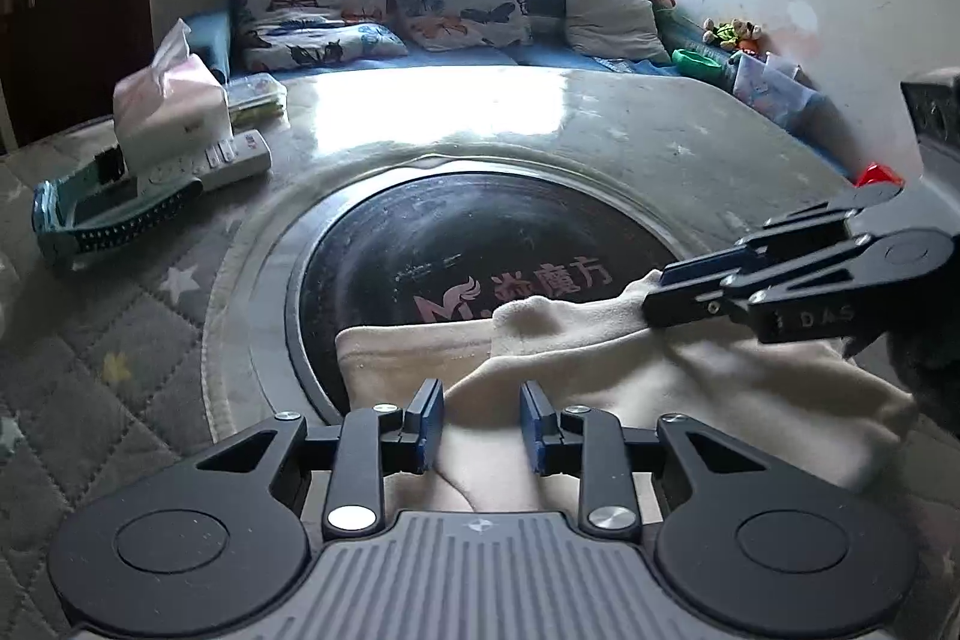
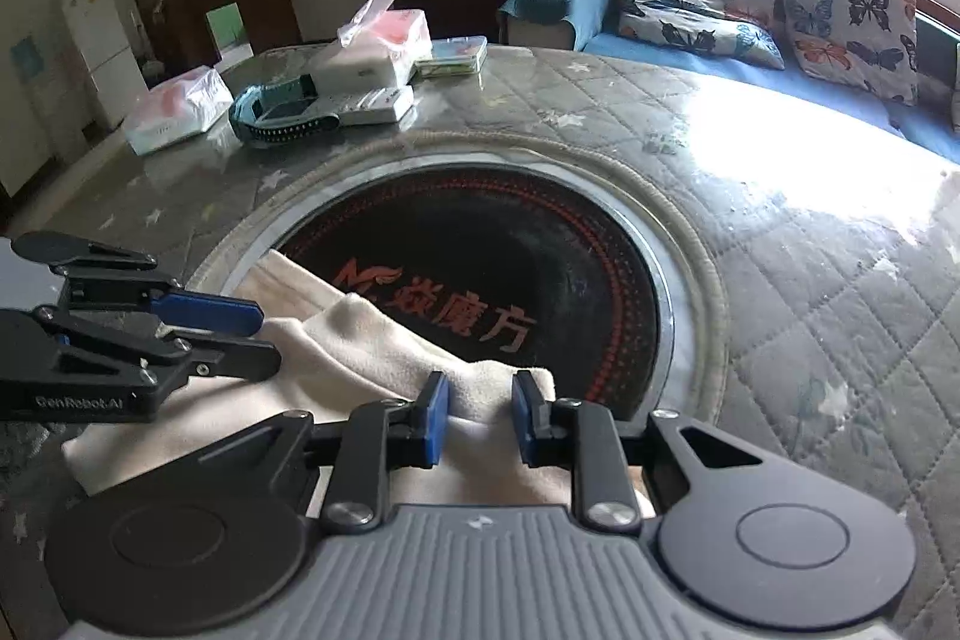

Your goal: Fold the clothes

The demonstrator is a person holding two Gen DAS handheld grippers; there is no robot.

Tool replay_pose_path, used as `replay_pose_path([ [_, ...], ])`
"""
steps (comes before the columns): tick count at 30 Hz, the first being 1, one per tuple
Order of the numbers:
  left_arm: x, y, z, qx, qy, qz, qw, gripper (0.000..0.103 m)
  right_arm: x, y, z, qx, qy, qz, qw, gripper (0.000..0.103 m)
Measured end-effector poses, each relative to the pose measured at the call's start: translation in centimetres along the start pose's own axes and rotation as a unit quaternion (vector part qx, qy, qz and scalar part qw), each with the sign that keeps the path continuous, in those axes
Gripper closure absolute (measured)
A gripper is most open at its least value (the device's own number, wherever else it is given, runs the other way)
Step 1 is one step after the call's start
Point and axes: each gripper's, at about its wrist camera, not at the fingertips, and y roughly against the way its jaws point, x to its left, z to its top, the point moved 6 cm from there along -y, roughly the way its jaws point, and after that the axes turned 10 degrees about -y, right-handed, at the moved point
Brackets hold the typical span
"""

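Folding a cream garment (image 1: 690, 388) on the bench (image 1: 690, 142), which is covered by a quilted star-print cloth with a dark round panel (image 2: 540, 244) set in its middle. The garment is lying at the near edge of the bench, partly overlapping the near rim of that panel, with a folded layer already sitting on top of a flatter one.

The left tool (image 1: 482, 421) is hovering over the near part of the fabric; its blue pads are standing apart with cloth passing below the gap, and no pinch is visible. In the right wrist view the right tool (image 2: 480, 415) is straddling a raised ridge of the cream fabric; its pads are also standing apart, just beside the ridge on either side, not pressing on it. In the left wrist view the right tool is reaching the upper fold from the right side.

Judgement: the step in hand is setting or releasing a fold, partway through the task, since one layer is already doubled over. The next move is likely calling for a fresh grip on an outer edge with both tools, then carrying it across evenly so the layers are lining up.

A tissue pack (image 1: 171, 112), a remote (image 1: 222, 160) and a teal band (image 1: 108, 220) are lying well apart at the far left of the bench.
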Motion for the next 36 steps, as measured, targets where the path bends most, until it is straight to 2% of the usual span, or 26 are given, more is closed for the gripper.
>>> replay_pose_path([
  [3,-0.5,1.2,-0.3,-0.008,-0.011,0.008,0.9999,0.07,0.3,1.6,-0.3,-0.005,0.011,0.008,1.0,0.078],
  [6,-1.2,2.7,-0.6,-0.021,-0.022,0.005,0.9995,0.07,1.0,3.6,-1.3,-0.007,0.023,0.018,1.0,0.07],
  [14,-4.3,5.8,-3.1,-0.047,-0.078,0.002,0.9959,0.07,3.4,7.3,-5.9,-0.007,0.069,0.026,0.997,0.069],
  [20,-4.9,6.1,-5.1,-0.048,-0.07,-0.004,0.9964,0.07,3.0,7.3,-9.1,-0.009,0.077,0.012,0.997,0.068],
  [31,-7.5,7.9,-7.2,-0.049,-0.061,-0.052,0.9955,0.065,2.0,10.7,-12.8,-0.016,0.066,0.025,0.997,0.068],
  [36,-9.3,9.0,-7.9,-0.046,-0.084,-0.077,0.9924,0.059,1.9,12.5,-14.3,-0.011,0.067,0.027,0.997,0.068],
])
